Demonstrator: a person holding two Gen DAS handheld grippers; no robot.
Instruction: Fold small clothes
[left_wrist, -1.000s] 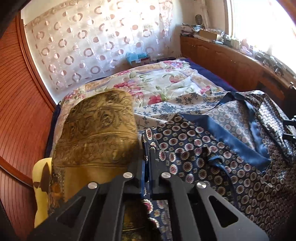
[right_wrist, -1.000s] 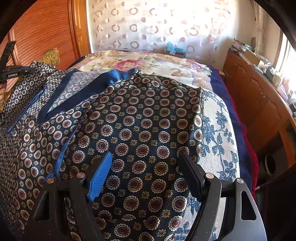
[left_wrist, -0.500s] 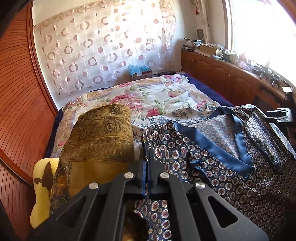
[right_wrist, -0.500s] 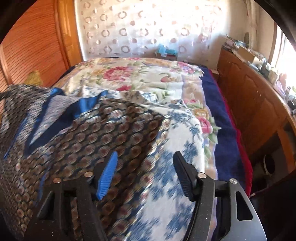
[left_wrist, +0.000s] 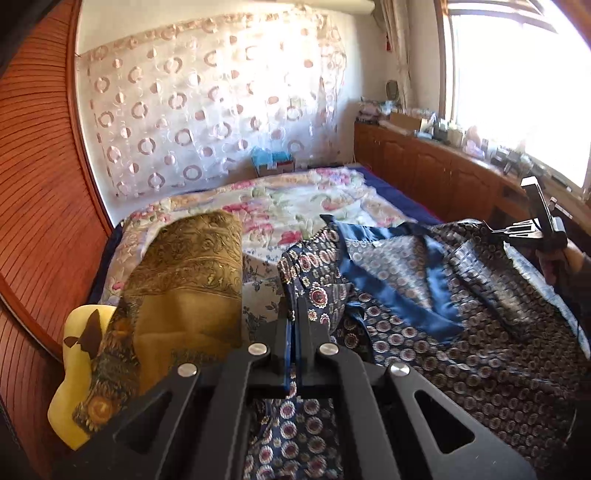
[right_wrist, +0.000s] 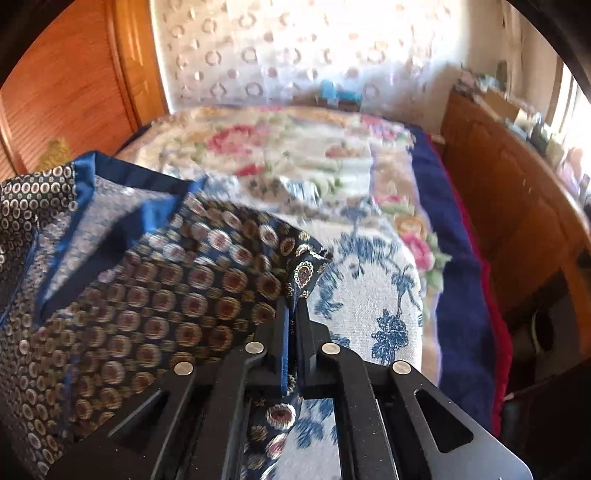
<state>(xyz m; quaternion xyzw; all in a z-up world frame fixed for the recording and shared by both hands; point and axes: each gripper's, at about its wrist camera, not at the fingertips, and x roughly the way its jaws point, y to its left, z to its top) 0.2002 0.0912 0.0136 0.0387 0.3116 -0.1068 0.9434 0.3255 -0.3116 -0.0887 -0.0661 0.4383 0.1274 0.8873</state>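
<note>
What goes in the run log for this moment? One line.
left gripper: shut on patterned garment | right gripper: shut on garment edge | bed: garment unfolded

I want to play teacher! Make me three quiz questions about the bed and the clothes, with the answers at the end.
1. True or false: the right gripper is shut on the patterned shirt.
2. What colour is the shirt's collar? A) red B) blue C) green
3. Which cloth lies to the left of the left gripper in its own view?

Key:
1. True; its fingers pinch the shirt's edge.
2. B.
3. The gold cloth, resting partly over a yellow pillow on the flowered bedspread.
</note>
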